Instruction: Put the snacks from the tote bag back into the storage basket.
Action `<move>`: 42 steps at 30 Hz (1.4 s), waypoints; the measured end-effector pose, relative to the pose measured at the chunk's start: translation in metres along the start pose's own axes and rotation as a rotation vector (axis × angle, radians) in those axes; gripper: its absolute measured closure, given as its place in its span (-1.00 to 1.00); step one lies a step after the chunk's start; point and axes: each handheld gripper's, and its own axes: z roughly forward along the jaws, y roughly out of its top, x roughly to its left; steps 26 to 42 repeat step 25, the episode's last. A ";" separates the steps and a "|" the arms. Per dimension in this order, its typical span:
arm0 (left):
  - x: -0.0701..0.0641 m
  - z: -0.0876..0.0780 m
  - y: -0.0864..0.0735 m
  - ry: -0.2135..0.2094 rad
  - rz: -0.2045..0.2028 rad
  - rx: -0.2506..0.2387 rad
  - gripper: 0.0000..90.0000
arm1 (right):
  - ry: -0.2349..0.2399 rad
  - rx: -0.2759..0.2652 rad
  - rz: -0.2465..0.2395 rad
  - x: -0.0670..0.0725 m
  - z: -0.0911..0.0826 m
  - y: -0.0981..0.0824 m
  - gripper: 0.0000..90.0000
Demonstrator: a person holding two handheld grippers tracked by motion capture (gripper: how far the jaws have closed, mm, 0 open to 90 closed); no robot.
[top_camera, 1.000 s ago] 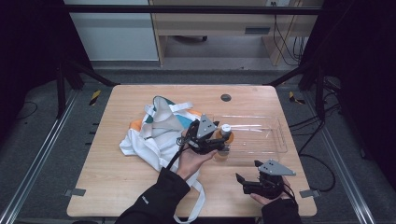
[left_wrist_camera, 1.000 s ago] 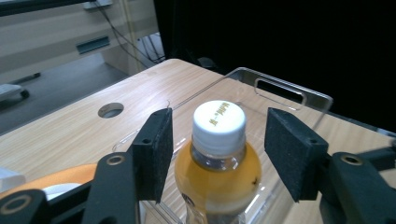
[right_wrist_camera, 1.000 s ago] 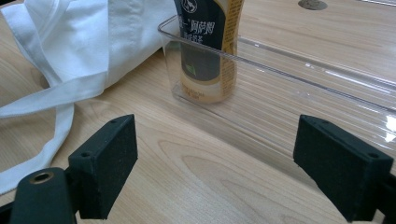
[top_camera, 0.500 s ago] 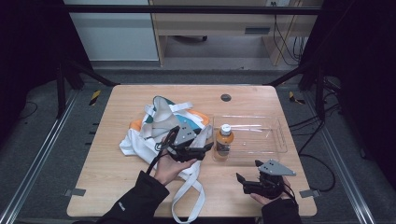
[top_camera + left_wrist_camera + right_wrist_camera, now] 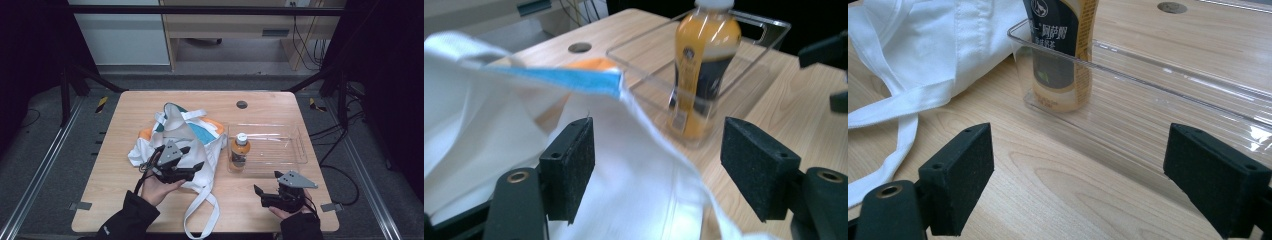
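The table (image 5: 260, 200) carries three items, taken in order of size. The bag (image 5: 182, 132), white cloth with orange and blue panels, lies crumpled left of centre, its straps trailing toward the near edge; it appears to be the source of the goods being unpacked. The tray (image 5: 295, 145), clear plastic, sits just right of the bag, touching or nearly touching its cloth, evidently placed there to receive the contents. The bottle (image 5: 240, 150), orange drink with a white cap, stands upright in the tray's left end, near the bag, free of either tool. The left gripper (image 5: 192, 167) hangs over the bag's near part; its jaws have just been opening and stand wide apart, with cloth below them but no pad pressing on it, which suggests a reach for the next item. The right gripper (image 5: 262, 195) rests low at the near right edge, jaws apart and empty, judged to be waiting.
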 end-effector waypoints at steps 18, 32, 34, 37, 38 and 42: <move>0.029 -0.041 -0.064 0.077 -0.082 0.039 -0.44 | -0.008 0.001 -0.004 -0.001 -0.001 0.000 -0.75; 0.036 -0.055 -0.077 0.101 -0.111 0.045 -0.45 | -0.016 0.007 -0.002 -0.003 0.000 -0.001 -0.75; 0.036 -0.055 -0.077 0.101 -0.111 0.045 -0.45 | -0.016 0.007 -0.002 -0.003 0.000 -0.001 -0.75; 0.036 -0.055 -0.077 0.101 -0.111 0.045 -0.45 | -0.016 0.007 -0.002 -0.003 0.000 -0.001 -0.75; 0.036 -0.055 -0.077 0.101 -0.111 0.045 -0.45 | -0.016 0.007 -0.002 -0.003 0.000 -0.001 -0.75; 0.036 -0.055 -0.077 0.101 -0.111 0.045 -0.45 | -0.016 0.007 -0.002 -0.003 0.000 -0.001 -0.75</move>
